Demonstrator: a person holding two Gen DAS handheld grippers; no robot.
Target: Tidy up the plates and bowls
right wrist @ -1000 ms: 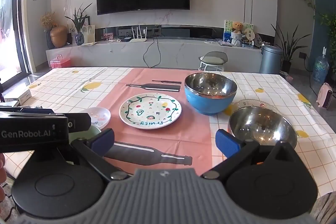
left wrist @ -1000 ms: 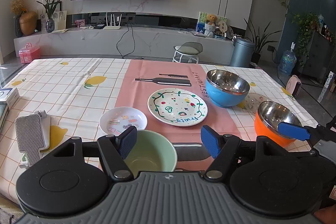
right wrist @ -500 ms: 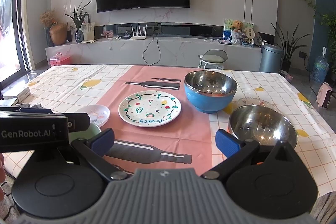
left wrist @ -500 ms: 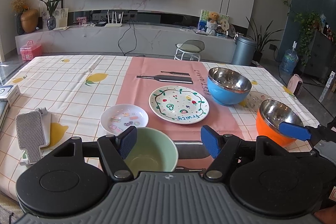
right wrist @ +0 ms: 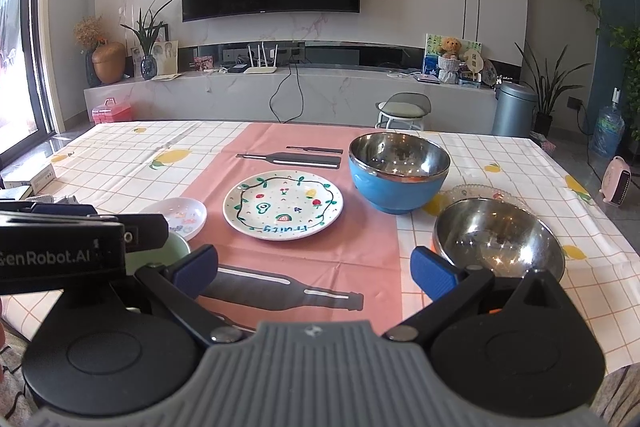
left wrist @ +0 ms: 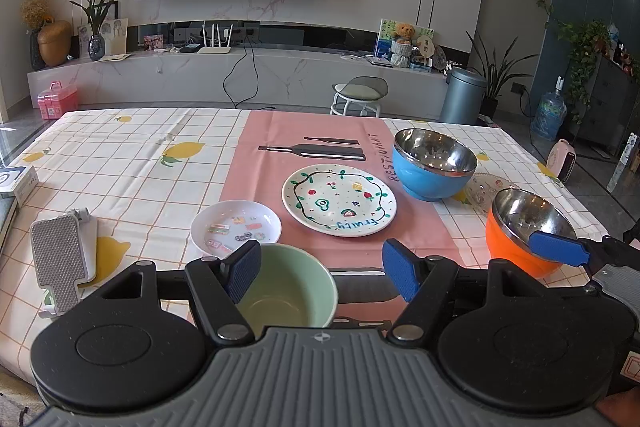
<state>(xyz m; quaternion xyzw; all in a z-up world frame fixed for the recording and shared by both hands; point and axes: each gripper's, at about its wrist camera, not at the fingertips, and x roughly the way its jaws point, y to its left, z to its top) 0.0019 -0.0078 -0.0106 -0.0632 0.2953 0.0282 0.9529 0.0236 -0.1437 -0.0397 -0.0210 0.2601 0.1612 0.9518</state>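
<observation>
My left gripper (left wrist: 322, 269) is open just above the table's near edge, its left fingertip over the rim of a pale green bowl (left wrist: 294, 289). Beyond lie a small white dish (left wrist: 235, 226), a white "fruity" plate (left wrist: 339, 200), a blue steel-lined bowl (left wrist: 434, 165) and an orange steel-lined bowl (left wrist: 520, 231). My right gripper (right wrist: 314, 273) is open over the pink runner, with the orange bowl (right wrist: 498, 241) just right of its right finger. The fruity plate (right wrist: 283, 203), blue bowl (right wrist: 398, 171) and small dish (right wrist: 178, 213) show ahead. A clear glass plate (right wrist: 480, 193) lies behind the orange bowl.
A checked lemon tablecloth (left wrist: 120, 163) with a pink runner (right wrist: 320, 251) covers the table. A grey-and-white flat device (left wrist: 60, 259) and a box (left wrist: 18, 179) lie at the left. Beyond the table stand a stool (left wrist: 360, 95), a bin (left wrist: 462, 95) and a TV wall.
Both cameras have risen and pulled back slightly, so the dishes sit a little lower and farther in view. Nothing on the table has moved and both grippers stay open.
</observation>
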